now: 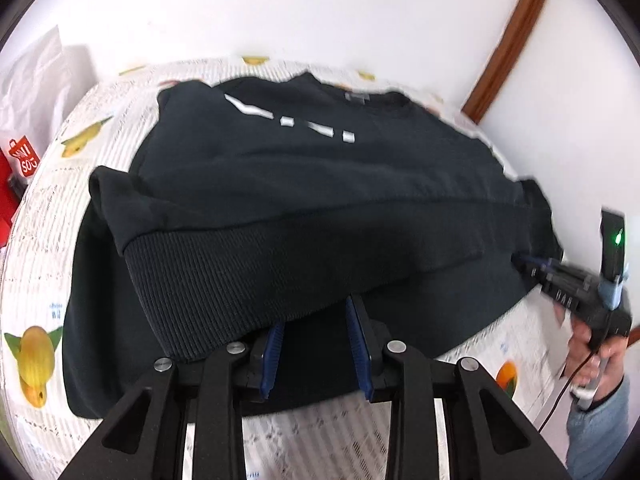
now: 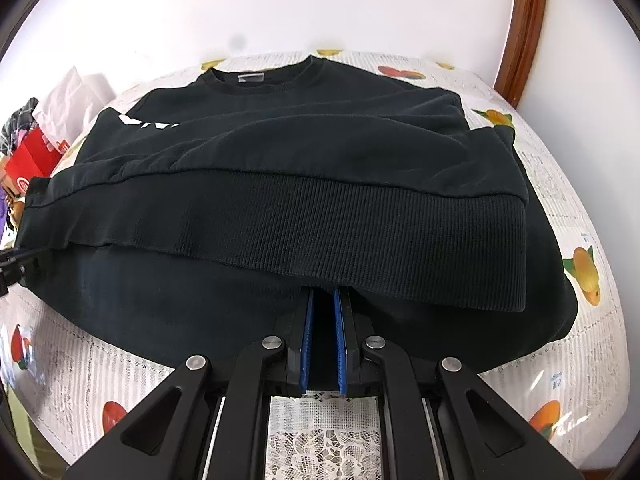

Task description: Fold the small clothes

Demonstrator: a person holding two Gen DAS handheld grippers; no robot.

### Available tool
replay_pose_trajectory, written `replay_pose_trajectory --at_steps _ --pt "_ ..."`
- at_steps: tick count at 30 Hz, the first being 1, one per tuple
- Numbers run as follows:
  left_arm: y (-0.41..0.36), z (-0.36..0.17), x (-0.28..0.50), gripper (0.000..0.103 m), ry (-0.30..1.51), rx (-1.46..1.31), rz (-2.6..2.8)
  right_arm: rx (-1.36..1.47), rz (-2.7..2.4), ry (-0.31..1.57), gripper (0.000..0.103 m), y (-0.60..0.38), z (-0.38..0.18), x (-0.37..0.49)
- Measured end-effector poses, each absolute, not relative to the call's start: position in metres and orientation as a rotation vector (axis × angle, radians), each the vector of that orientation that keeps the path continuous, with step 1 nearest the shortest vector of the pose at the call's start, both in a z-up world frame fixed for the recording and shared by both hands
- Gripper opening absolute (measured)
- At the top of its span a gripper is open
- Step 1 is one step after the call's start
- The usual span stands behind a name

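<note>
A black sweatshirt (image 1: 304, 184) with white chest marks lies on the table, its ribbed hem (image 1: 240, 280) folded up over the body. It also shows in the right wrist view (image 2: 320, 160), hem (image 2: 360, 232) doubled back toward the collar. My left gripper (image 1: 316, 316) has its blue pads apart, tips under the hem edge. My right gripper (image 2: 323, 296) has its pads a narrow gap apart, tips hidden under the hem. The right gripper also shows in the left wrist view (image 1: 524, 260) at the sweatshirt's right edge.
The table (image 2: 580, 208) has a white lace cover printed with fruit. A red and white shopping bag (image 1: 24, 160) stands at the left, with white bags (image 2: 76, 96) behind. A white wall and a brown door frame (image 1: 516, 36) are at the back right.
</note>
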State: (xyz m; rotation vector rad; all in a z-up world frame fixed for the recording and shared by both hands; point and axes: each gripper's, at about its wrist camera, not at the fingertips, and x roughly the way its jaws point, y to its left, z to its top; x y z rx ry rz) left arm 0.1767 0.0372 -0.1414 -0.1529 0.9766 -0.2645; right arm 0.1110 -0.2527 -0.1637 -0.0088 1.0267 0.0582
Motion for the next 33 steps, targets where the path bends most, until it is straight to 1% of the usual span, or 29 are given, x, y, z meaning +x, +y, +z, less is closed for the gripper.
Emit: replay_pose_trajectory --at_steps 3,6,11,15,26,28,33 --pt "0.03 -0.155 0.181 0.029 1.004 -0.108 -0.245 -0.018 0.061 1.021 0.009 -0.252 -0.164 0.109" --pt "0.02 -0.155 0.176 0.029 0.979 -0.02 -0.229 -0.017 0.065 1.025 0.009 -0.253 -0.164 0.109" --pt "0.029 -0.146 0.181 0.029 0.997 -0.093 -0.248 0.045 0.105 1.071 0.009 -0.262 -0.156 0.122" --pt "0.035 -0.133 0.183 0.029 0.95 -0.109 -0.255 0.095 0.113 1.056 0.008 -0.267 -0.149 0.137" --pt "0.047 -0.105 0.217 0.029 0.828 -0.11 -0.241 0.151 0.109 0.915 0.008 -0.266 -0.12 0.183" --pt "0.048 -0.101 0.227 0.031 0.802 -0.104 -0.241 0.146 0.108 0.896 0.008 -0.265 -0.117 0.195" --pt "0.052 -0.098 0.255 0.032 0.775 -0.103 -0.228 0.117 0.1 0.859 0.008 -0.261 -0.115 0.221"
